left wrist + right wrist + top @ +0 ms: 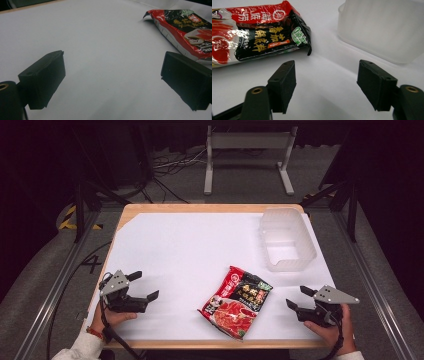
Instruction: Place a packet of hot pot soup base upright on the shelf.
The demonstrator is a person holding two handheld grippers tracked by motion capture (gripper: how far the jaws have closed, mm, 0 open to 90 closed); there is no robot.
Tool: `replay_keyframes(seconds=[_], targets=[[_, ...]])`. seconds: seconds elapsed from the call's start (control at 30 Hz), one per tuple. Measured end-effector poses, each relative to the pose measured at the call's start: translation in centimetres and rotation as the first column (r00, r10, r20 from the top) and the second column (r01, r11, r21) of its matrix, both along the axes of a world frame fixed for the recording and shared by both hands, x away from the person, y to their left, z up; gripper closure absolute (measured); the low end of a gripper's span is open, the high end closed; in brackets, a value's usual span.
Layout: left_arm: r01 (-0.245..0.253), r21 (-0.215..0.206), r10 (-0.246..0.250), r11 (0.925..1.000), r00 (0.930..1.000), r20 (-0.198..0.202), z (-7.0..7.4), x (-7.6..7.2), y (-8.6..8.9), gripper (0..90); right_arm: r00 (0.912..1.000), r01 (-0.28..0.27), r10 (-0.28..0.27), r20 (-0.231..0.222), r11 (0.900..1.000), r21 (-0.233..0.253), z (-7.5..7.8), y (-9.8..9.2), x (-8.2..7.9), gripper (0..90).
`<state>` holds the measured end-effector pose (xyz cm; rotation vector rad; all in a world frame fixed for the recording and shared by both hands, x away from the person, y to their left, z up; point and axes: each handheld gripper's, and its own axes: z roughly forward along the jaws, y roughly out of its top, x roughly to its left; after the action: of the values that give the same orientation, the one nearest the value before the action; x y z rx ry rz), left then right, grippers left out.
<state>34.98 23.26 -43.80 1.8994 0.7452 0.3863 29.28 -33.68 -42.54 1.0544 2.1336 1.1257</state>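
A red and black food packet [236,301] lies flat near the table's front edge, between the two hands. My left gripper [144,285] rests at the front left, open and empty, its jaws pointing right toward the packet [185,30]. My right gripper [299,297] sits at the front right, also open and empty, jaws aimed left. In the right gripper view the packet [257,37] lies ahead to the left, and a translucent white plastic bin [382,27] stands ahead to the right. Both grippers stand apart from the packet.
The translucent bin [286,239] stands at the table's back right on the white cover sheet [190,250]. A wooden table edge [200,208] frames the sheet. Beyond the table are a grey metal stand [247,155] and cables on the floor.
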Motion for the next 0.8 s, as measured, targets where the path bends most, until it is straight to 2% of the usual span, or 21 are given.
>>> replay_keyframes(seconds=[0.1,0.17,0.2,0.27,0.4,0.47,0.57,0.67,0.73,0.8], targets=[[0.025,-0.013,-0.026,0.9996,0.9993,-0.028,-0.1,0.1,-0.3,7.2,0.9999,0.005,-0.005,-0.016,1.000,0.012,-0.1,-0.1,0.1,34.7],[0.056,-0.025,-0.057,0.9981,0.9973,-0.045,-0.1,0.3,-0.3,11.1,0.9991,0.014,-0.014,-0.040,1.000,0.020,-0.2,-0.1,0.1,36.4],[0.068,-0.022,-0.069,0.9974,0.9955,-0.065,0.0,0.4,-0.5,13.0,0.9989,0.013,-0.012,-0.046,1.000,0.024,-0.3,-0.1,0.1,37.7],[0.089,-0.011,-0.089,0.9960,0.9930,-0.077,0.0,0.8,-0.9,17.4,0.9982,0.008,-0.007,-0.060,1.000,0.022,-0.3,0.1,0.2,39.3],[0.153,-0.025,-0.155,0.9879,0.9819,-0.110,0.1,1.8,-2.2,22.4,0.9948,-0.013,0.017,-0.100,0.999,0.048,-0.5,0.7,0.6,40.9],[0.187,-0.036,-0.190,0.9817,0.9722,-0.136,0.1,2.4,-3.3,24.0,0.9929,-0.014,0.021,-0.117,0.998,0.057,-0.6,1.3,0.9,40.6],[0.241,-0.011,-0.240,0.9705,0.9609,-0.138,0.2,3.0,-5.1,29.1,0.9901,-0.031,0.038,-0.135,0.998,0.053,-0.5,2.6,1.1,37.5],[0.279,-0.016,-0.278,0.9602,0.9501,-0.141,0.3,3.8,-6.9,35.0,0.9839,-0.055,0.069,-0.165,0.995,0.088,-0.6,3.6,1.4,34.5],[0.287,-0.016,-0.287,0.9577,0.9475,-0.141,0.4,4.1,-7.5,36.9,0.9814,-0.061,0.077,-0.176,0.994,0.096,-0.7,4.0,1.6,33.3],[0.305,-0.015,-0.303,0.9523,0.9400,-0.156,0.3,4.9,-8.9,36.9,0.9783,-0.060,0.080,-0.191,0.992,0.107,-0.7,4.5,1.8,31.9]])
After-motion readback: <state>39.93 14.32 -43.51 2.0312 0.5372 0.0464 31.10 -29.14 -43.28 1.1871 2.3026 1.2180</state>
